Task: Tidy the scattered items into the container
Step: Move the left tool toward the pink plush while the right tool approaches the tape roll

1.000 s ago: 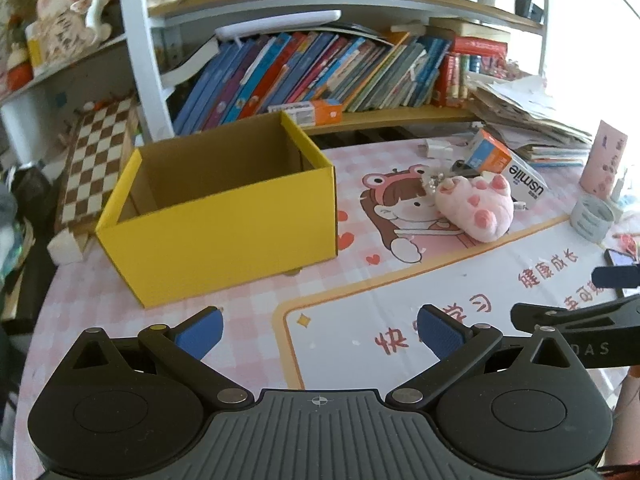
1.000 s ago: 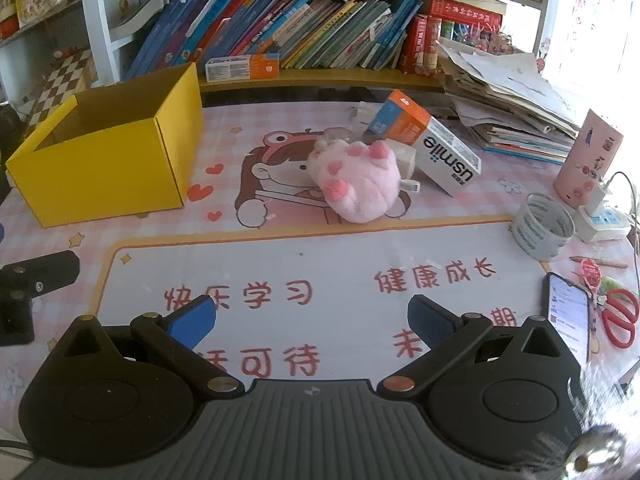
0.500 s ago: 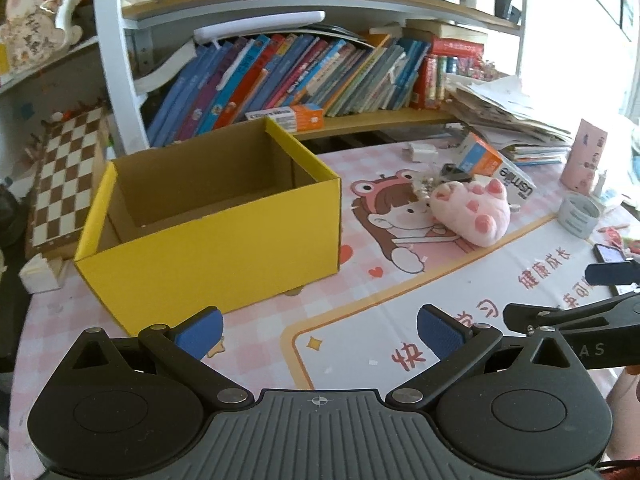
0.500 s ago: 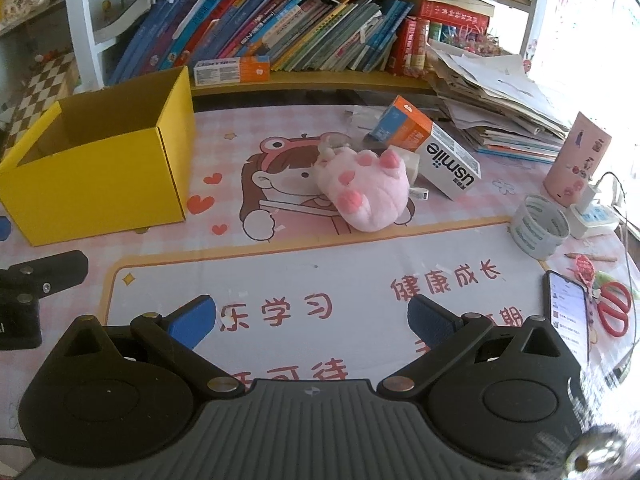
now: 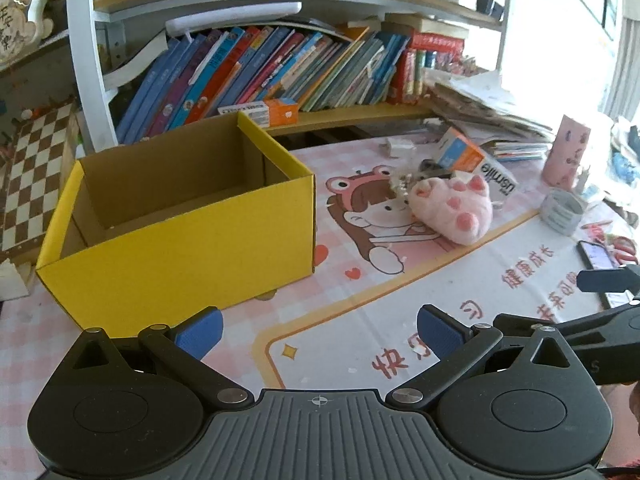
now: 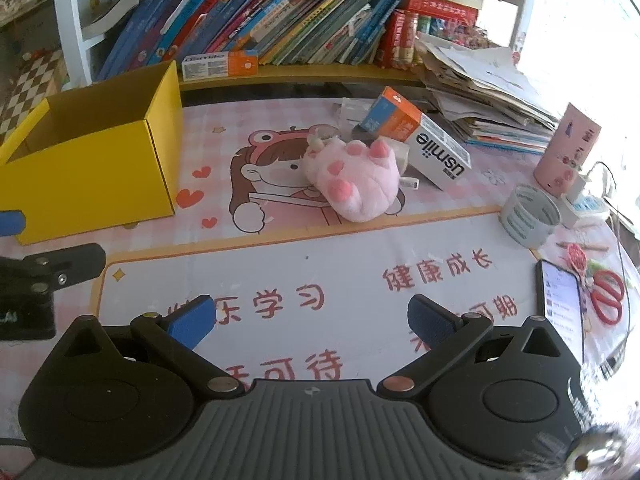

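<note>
- I am holding my right gripper (image 6: 310,318) with its jaws spread wide and nothing between them, low over the printed mat (image 6: 320,276) in the bottom half of the right wrist frame.
- My left gripper (image 5: 318,330) is gaping the same way, empty too.
- The pink paw plush (image 6: 354,178) is lying just above frame centre in the right wrist view, slightly right of my gripper's midline; nothing is standing between.
- Its long axis is running from upper left to lower right, toes pointing up-frame.
- The usmile carton (image 6: 424,144) is sitting just behind it to the upper right, seemingly touching.
- The yellow box (image 6: 100,152) is sitting open-topped at the left edge; in the left wrist view the box (image 5: 180,216) is filling centre-left, close ahead.
- Judging: right hand is nearer the plush, left nearer the box; the plush then travels leftward across the frame.
</note>
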Demonstrator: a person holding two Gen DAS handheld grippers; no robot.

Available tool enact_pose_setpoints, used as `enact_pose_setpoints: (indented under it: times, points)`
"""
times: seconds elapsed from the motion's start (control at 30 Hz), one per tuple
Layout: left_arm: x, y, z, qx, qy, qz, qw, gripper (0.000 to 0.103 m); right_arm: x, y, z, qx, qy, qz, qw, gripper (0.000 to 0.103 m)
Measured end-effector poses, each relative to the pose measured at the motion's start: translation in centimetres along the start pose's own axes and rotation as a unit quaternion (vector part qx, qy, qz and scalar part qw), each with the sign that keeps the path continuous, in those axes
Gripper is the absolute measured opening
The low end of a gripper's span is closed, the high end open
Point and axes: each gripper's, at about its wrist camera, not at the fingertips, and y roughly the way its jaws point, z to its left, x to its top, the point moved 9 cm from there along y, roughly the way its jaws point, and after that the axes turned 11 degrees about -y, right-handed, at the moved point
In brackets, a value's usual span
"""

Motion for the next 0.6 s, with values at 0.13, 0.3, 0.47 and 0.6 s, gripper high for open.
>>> enact_pose_setpoints:
  times: [0.13,0.3,0.47,0.6]
  points:
    - [0.5,1.1,-1.6,0.012,-0.01,0.003,0.9999,0.103,1.1,0.5,-1.6,0.006,-0.012,-0.023,1.0,0.103]
    - [1.4,1.8,-4.6,0.019,-0.011,-0.013,0.9997,0.103,2.9,1.7,-5.5,0.027,-0.008,-0.052,0.998,0.103]
    - [1.7,3.6,-7.5,0.028,-0.022,-0.01,0.9993,0.103,3.3,3.8,-8.6,0.06,-0.014,-0.051,0.997,0.103]
    - [1.6,5.2,-9.7,0.041,-0.014,-0.004,0.999,0.103,3.0,5.4,-10.8,0.084,-0.004,-0.042,0.996,0.103]
